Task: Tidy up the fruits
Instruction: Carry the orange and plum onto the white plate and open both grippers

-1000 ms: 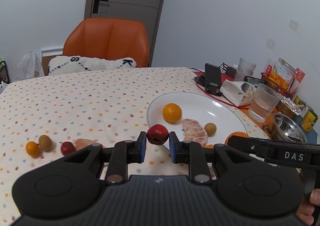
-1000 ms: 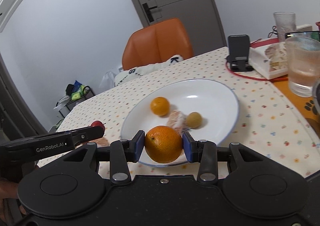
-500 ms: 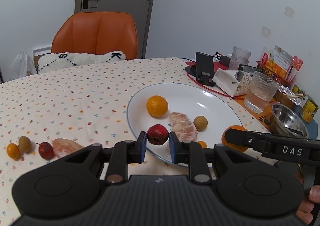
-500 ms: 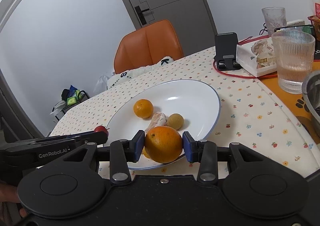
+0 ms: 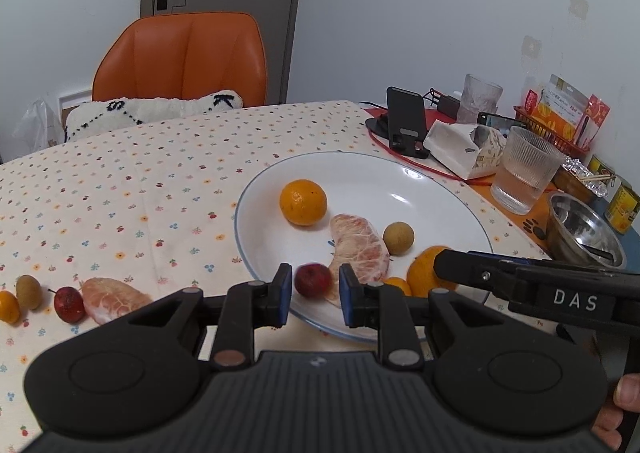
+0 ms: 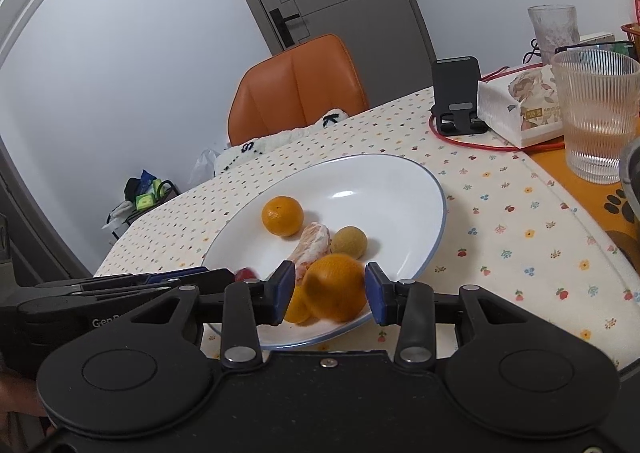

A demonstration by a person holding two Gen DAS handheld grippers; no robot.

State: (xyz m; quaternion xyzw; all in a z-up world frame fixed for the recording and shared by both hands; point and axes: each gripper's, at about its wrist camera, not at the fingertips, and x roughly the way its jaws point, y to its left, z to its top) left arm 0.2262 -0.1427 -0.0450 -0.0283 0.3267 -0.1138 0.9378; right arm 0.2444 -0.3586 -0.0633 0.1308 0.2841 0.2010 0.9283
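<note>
Grippers, left [image 5: 312,295] and right [image 6: 330,293], have opened, releasing red fruit [image 5: 313,279] and orange [image 6: 335,288].

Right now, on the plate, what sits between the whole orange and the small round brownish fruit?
A peeled citrus segment lies between the orange and the brownish fruit, clearest in the left wrist view.

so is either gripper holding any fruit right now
Neither: both stand open over the plate. The small red fruit sits free between the left gripper's pads, the blurred orange between the right gripper's.
</note>
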